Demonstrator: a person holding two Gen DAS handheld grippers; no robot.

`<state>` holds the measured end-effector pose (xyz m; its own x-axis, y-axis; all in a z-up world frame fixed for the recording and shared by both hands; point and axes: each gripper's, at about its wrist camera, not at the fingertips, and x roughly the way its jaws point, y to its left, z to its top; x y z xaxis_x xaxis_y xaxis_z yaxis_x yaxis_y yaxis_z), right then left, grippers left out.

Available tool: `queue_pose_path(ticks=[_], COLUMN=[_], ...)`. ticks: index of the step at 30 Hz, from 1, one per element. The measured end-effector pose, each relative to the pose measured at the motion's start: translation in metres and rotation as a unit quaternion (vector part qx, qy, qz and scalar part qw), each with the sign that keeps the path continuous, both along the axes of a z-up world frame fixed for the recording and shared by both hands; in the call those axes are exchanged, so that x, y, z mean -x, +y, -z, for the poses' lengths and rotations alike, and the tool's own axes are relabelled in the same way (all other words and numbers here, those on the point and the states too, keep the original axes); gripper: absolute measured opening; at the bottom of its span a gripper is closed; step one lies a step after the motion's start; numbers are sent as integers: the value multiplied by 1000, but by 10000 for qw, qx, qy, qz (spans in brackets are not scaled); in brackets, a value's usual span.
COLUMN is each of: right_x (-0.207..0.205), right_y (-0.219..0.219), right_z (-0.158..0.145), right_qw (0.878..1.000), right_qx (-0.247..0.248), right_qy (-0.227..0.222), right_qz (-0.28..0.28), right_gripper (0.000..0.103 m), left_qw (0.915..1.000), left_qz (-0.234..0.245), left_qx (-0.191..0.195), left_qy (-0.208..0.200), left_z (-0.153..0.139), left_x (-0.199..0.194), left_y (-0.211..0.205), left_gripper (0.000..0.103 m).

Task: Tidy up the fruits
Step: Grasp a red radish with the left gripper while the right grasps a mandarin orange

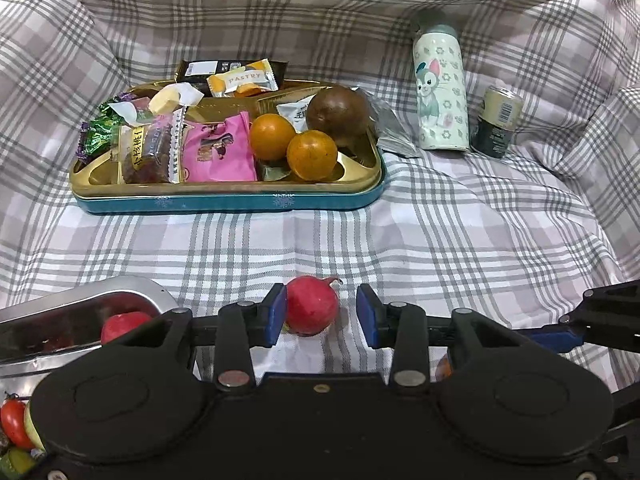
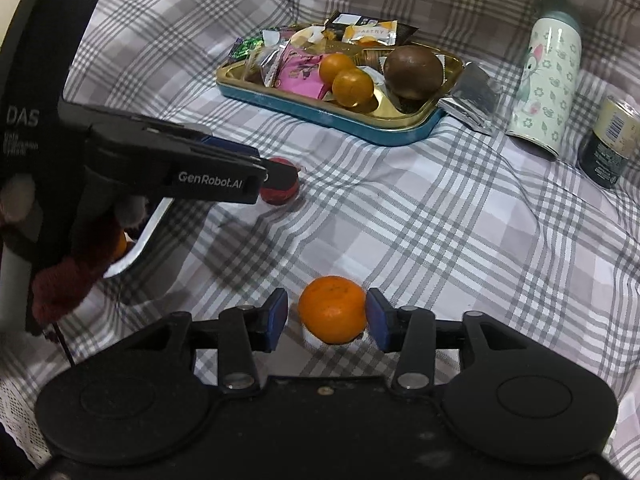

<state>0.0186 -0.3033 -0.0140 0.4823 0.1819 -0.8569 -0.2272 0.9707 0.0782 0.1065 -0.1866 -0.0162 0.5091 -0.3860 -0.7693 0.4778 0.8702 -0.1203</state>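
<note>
Showing only in the right view, tangerine (image 2: 333,314) sits between right gripper (image 2: 327,316).

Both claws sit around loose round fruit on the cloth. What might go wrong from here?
1. The left claw touches the red fruit with one pad only; closing may nudge it away.
2. The right claw is off-centre round the orange, so it may roll across the wrinkled cloth.
</note>
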Motion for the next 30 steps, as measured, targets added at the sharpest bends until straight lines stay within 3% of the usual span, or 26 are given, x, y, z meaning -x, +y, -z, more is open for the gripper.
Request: queue_pose_path(ticks=[12, 20, 30], right_x=[-7, -9, -10], right_y=[10, 9, 8], right_z=[19, 21, 21], right_qw=[9987, 9986, 9986], right_qx=[423, 442, 447], right_qy=[229, 265, 283], right_qz=[-147, -118, -94], right_gripper=[49, 49, 49], left_qw=[9998, 9995, 9992], left_qz=[54, -62, -175], left_qx=[-73, 199, 187], left_qy=[-154, 242, 313], left_z=[6, 15, 22], left_x=[-2, -13, -18], left_y=[2, 7, 2], left_gripper=[48, 48, 48])
